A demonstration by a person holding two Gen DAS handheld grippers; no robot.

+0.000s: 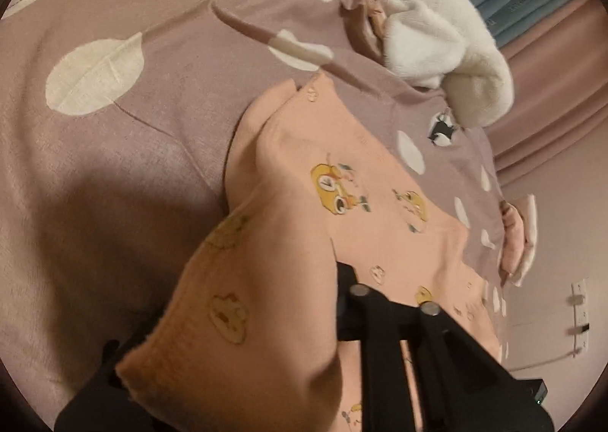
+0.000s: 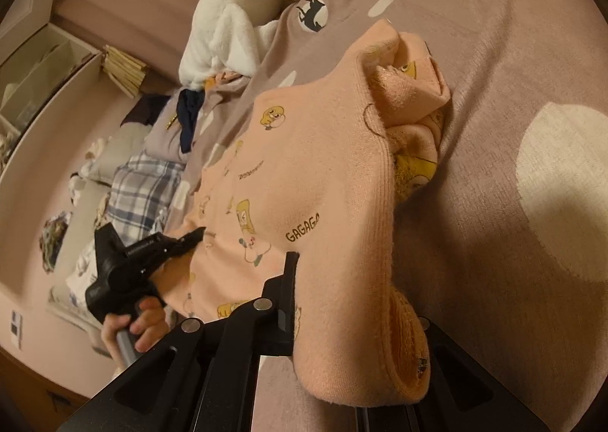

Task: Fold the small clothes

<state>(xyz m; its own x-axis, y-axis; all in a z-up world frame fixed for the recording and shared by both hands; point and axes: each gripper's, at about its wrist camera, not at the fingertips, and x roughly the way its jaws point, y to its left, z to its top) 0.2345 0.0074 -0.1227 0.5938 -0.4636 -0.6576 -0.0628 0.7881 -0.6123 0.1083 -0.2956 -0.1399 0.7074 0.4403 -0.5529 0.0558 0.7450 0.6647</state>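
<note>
From left to right: my left gripper point(image 2: 195, 234) clamps the left edge of the peach garment point(image 2: 304, 181), which lies partly spread on the mauve bedspread point(image 2: 494, 71); I judge this grip keeps that edge taut. My right gripper point(image 2: 304, 299) is clenched on a raised fold of the same garment, so the cloth drapes over its jaws, ready to be laid across. A bunched sleeve point(image 2: 410, 90) sits at the far right. A white fleece point(image 2: 243, 14) lies beyond, well apart.
</note>
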